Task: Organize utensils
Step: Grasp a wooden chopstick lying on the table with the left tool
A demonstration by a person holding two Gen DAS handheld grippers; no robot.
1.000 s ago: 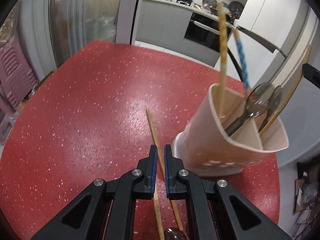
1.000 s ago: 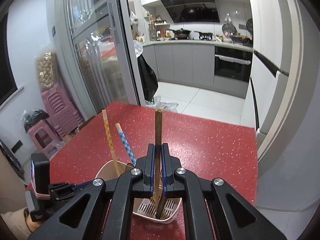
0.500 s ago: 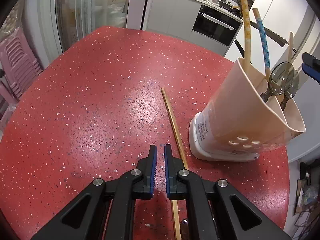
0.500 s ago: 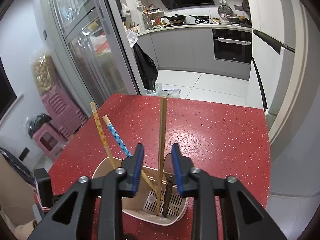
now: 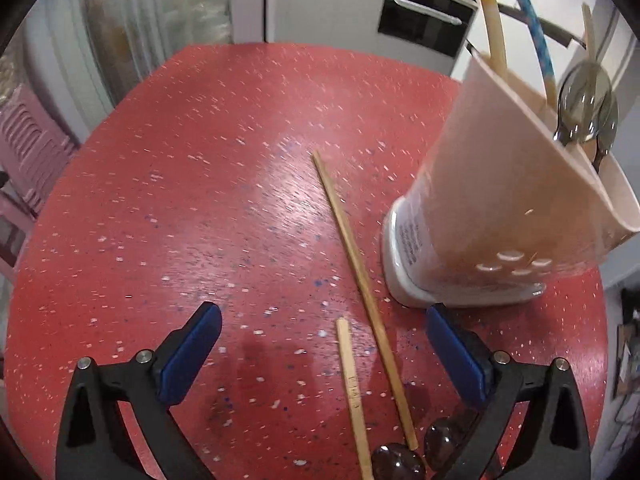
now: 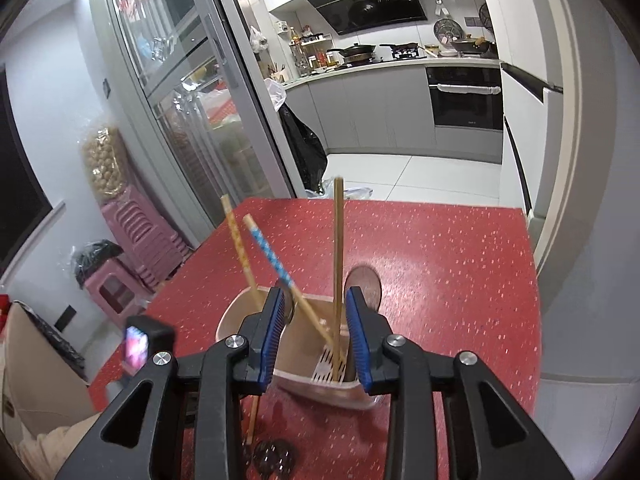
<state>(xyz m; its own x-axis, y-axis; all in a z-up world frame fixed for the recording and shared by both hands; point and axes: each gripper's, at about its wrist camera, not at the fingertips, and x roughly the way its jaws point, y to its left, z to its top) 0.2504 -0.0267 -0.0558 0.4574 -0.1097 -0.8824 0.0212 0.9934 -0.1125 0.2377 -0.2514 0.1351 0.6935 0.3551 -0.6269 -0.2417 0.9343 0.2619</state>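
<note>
A beige utensil holder (image 5: 508,184) stands on the red table (image 5: 192,184), holding patterned chopsticks (image 5: 492,20), spoons (image 5: 584,100) and a wooden chopstick (image 6: 338,264). Two wooden chopsticks (image 5: 356,264) (image 5: 352,392) lie on the table left of the holder. My left gripper (image 5: 324,344) is open wide just above them, empty. My right gripper (image 6: 314,332) is open above the holder (image 6: 248,312), its pads either side of the upright wooden chopstick without touching it.
Two dark round spoon bowls (image 5: 400,464) lie at the near table edge. The left gripper's body (image 6: 140,344) shows at the holder's left. Pink stools (image 6: 132,256) stand by the glass door beyond the table.
My left gripper opened wide and dropped nearer the table chopsticks. My right gripper opened further, leaving the wooden chopstick standing in the holder.
</note>
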